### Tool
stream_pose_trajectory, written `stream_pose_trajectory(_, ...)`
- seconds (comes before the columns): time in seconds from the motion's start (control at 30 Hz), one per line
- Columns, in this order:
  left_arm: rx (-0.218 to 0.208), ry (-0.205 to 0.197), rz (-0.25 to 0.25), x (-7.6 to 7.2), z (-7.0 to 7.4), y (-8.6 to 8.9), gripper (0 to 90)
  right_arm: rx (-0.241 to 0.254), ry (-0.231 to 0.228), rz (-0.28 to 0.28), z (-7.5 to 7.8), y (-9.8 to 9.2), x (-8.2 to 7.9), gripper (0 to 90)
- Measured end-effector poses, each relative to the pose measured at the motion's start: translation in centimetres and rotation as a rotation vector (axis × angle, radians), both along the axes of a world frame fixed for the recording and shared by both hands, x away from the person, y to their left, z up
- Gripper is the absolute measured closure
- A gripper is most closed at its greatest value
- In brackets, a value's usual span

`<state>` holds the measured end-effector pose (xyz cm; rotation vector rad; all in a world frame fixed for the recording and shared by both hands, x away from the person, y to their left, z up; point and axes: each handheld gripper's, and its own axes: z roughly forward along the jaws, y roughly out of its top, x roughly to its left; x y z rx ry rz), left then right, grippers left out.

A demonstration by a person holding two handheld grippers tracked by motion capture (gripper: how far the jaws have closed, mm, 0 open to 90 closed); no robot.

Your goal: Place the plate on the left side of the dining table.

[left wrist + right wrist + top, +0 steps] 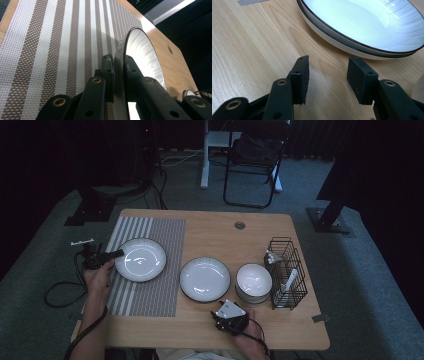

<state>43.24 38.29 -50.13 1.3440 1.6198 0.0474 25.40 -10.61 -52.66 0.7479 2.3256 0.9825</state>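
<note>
The left hand-held gripper (118,253) is clamping the plate (141,259) rim over the placemat (150,295), needing level lowering, while the right hand-held gripper (327,75) is gaping empty.

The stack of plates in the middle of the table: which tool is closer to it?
Right. The right tool sits open just short of the plate stack, while the left tool grips the plate on the mat.

table (210,232) | placemat (150,295) | plates (205,279) | bowls (254,280) | rack (287,272)

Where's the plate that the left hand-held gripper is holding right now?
In the high view, the plate sits on the striped placemat at the table's left, the left hand-held gripper clamped on its left rim.
</note>
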Motion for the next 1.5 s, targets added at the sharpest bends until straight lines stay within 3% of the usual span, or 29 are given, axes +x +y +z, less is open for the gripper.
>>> stream_pose_trajectory(0.17,0.028,0.006,0.005,0.1,0.1,-0.1,83.0,0.000,0.000,0.000,0.0,0.0,0.0,52.1)
stream_pose_trajectory(0.4,0.124,0.027,-0.001,0.5,0.4,-0.5,84.5,-0.001,-0.001,-0.001,0.0,0.0,0.0,52.1)
stream_pose_trajectory(0.5,0.138,0.026,-0.001,0.6,0.3,-0.6,84.6,-0.001,-0.002,-0.001,0.0,0.0,0.0,52.0)
stream_pose_trajectory(0.67,0.254,0.039,-0.016,0.9,0.5,-1.2,82.3,-0.003,-0.003,-0.001,0.0,0.0,0.0,51.9)
stream_pose_trajectory(0.9,0.380,0.049,-0.026,1.1,0.9,-2.2,78.7,-0.004,-0.004,0.000,0.0,0.0,0.0,51.9)
stream_pose_trajectory(1.17,0.433,0.053,-0.041,1.2,0.6,-2.4,76.4,-0.003,-0.003,0.002,0.0,0.0,0.0,51.8)
stream_pose_trajectory(1.5,0.437,0.055,-0.053,1.2,-0.2,-2.1,73.9,-0.002,-0.002,0.006,0.0,0.0,0.0,51.6)
